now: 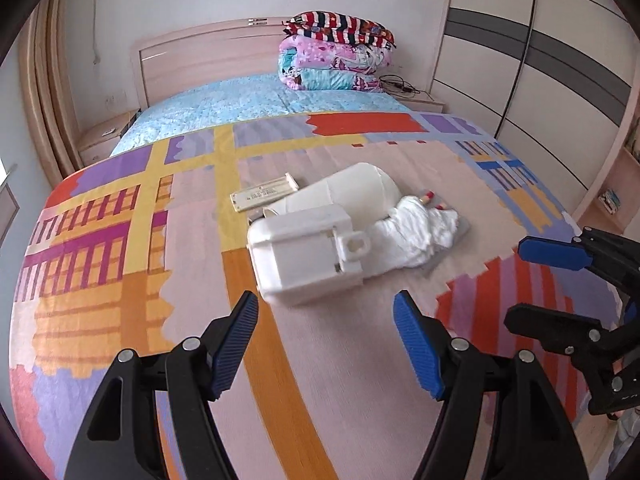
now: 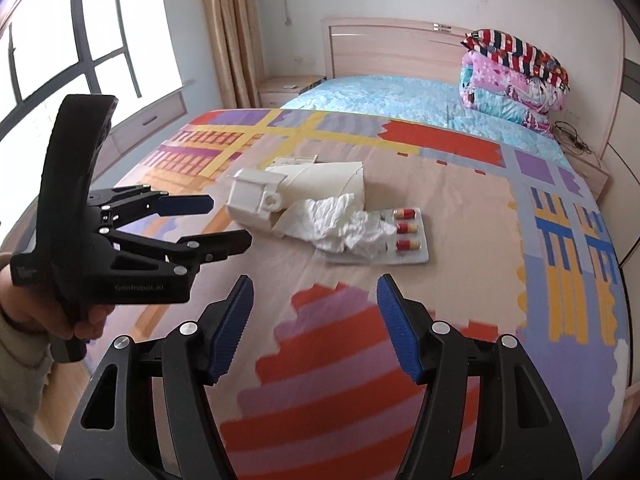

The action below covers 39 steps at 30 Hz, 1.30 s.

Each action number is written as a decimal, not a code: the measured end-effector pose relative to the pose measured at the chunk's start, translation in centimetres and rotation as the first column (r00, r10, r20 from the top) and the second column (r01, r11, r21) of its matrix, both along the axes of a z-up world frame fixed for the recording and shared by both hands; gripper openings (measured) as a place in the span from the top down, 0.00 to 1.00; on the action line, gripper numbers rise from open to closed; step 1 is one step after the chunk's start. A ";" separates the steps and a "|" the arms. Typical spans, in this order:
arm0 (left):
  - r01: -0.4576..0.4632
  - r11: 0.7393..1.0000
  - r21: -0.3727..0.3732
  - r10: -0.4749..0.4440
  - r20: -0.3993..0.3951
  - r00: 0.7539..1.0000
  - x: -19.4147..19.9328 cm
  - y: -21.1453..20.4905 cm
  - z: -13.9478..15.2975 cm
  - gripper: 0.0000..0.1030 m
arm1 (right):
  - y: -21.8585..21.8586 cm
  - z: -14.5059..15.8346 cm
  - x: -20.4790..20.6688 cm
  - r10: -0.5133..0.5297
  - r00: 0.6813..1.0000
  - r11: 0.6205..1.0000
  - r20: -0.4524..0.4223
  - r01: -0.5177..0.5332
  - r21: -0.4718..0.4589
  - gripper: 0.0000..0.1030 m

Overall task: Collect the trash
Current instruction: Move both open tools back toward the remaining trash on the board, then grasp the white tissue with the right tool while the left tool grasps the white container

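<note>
Approaching trash cluster on bed (image 1: 320,360); both tools short of it, nothing grasped. Left hand-held gripper (image 1: 326,340) spread wide, empty, aimed at near end of white bin (image 1: 308,252). Right hand-held gripper (image 2: 316,322) likewise released, empty, pointing toward crumpled tissue (image 2: 344,226).

Layout: white bin lying on its side mid-bed, mouth facing right. Crumpled tissue spilling from mouth, draped over blister pack (image 2: 404,240) with red-and-yellow capsules. Flat box (image 1: 264,194) just beyond bin on far-left side, touching or nearly so; cannot tell which.

Judged step: opening reach, collection not begun. Suggested handling: steady or upright bin with left tool at its boxy lid end, then pinch tissue at a raised fold with right tool. Blister pack flat on soft cover, probably awkward; better taken by an edge after tissue removed.

Obstacles: tissue overlapping blister pack, risk of dragging both. Tools near each other, keep apart.

Surroundings: folded quilts (image 1: 336,60) at far right by headboard (image 1: 208,56), well clear.
</note>
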State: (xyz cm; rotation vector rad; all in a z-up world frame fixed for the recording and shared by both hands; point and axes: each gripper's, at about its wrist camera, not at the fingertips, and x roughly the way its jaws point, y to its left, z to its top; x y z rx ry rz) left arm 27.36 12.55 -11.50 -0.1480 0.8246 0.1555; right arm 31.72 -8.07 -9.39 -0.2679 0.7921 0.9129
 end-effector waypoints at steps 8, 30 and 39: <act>-0.004 1.000 0.017 0.004 -0.031 1.000 2.3 0.8 -1.2 0.35 | 1.9 -0.8 2.8 -0.019 0.999 1.000 -0.031 0.020 0.002 0.38; -0.035 0.999 0.029 0.033 0.046 0.998 1.4 1.6 -0.7 0.37 | 3.0 -1.9 4.4 -0.079 0.997 0.997 -0.016 0.079 -0.025 0.83; -0.021 0.999 0.044 0.017 0.085 0.996 -1.4 0.1 1.6 0.37 | 1.6 0.3 2.1 -0.078 0.997 0.997 0.012 0.078 0.007 0.83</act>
